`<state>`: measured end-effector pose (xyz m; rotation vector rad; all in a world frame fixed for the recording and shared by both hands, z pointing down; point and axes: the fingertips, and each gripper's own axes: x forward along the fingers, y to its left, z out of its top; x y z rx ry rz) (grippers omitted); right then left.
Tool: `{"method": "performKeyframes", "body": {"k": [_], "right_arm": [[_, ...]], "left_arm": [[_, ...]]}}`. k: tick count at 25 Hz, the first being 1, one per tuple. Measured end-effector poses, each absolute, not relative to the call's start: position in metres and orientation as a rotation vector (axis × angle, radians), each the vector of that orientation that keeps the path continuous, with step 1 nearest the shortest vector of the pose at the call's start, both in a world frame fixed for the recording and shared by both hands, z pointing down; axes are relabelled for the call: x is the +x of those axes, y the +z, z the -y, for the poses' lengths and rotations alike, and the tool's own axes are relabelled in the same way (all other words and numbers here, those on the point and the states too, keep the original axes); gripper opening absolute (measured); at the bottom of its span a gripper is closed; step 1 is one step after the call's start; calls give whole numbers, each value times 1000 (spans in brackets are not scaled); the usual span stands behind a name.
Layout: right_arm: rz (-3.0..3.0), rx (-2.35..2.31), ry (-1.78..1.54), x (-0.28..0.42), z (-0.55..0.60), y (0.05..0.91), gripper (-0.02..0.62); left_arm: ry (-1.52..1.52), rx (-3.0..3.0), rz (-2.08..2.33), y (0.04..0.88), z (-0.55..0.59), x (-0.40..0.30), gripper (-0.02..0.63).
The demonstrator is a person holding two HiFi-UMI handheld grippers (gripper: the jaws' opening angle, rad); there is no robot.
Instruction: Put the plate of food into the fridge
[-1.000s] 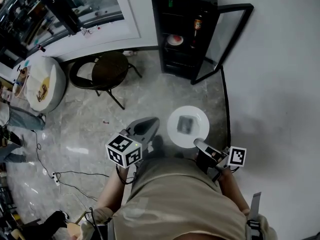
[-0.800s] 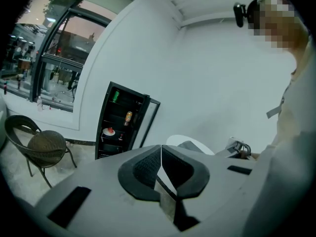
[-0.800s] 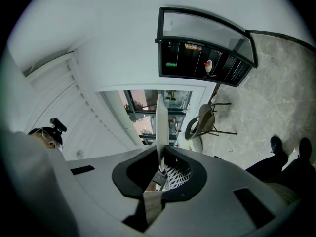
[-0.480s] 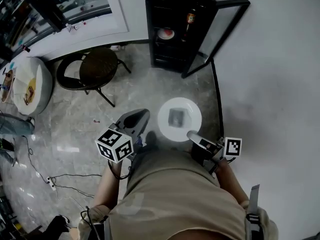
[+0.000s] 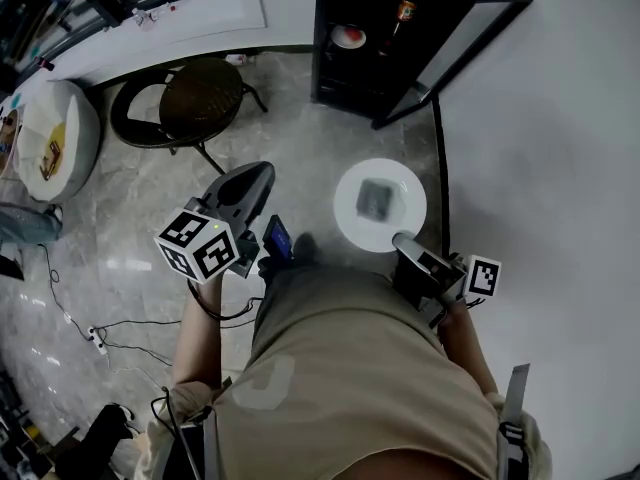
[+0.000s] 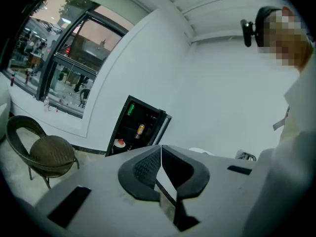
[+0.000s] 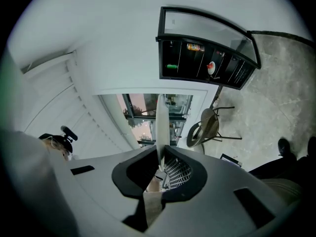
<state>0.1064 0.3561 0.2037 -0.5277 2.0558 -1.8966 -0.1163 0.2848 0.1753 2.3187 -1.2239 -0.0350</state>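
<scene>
Here, right gripper [image 5: 403,240] clamps plate [image 5: 348,214] rim

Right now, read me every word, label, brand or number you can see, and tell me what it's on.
Nothing here can be read as text.
Bottle in the fridge: label too small to read.
Green lit sign inside the fridge: blurred, unreadable.
Marker cubes: black-and-white square patterns only, no letters.
White plate: no print visible.
</scene>
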Motion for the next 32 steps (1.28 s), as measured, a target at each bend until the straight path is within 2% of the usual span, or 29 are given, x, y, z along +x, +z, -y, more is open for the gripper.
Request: {"method": "performKeyframes", "body": {"k": [17,32], "right_arm": [[-2095,-479,-1943,34,-337,200,29],[-2157,-420,-1986,7,-323,203,31]], "left_arm": [[-91,2293,1168,198,-278,-163,12],[-116,2241,1223,205,-281,-188,12]]}}
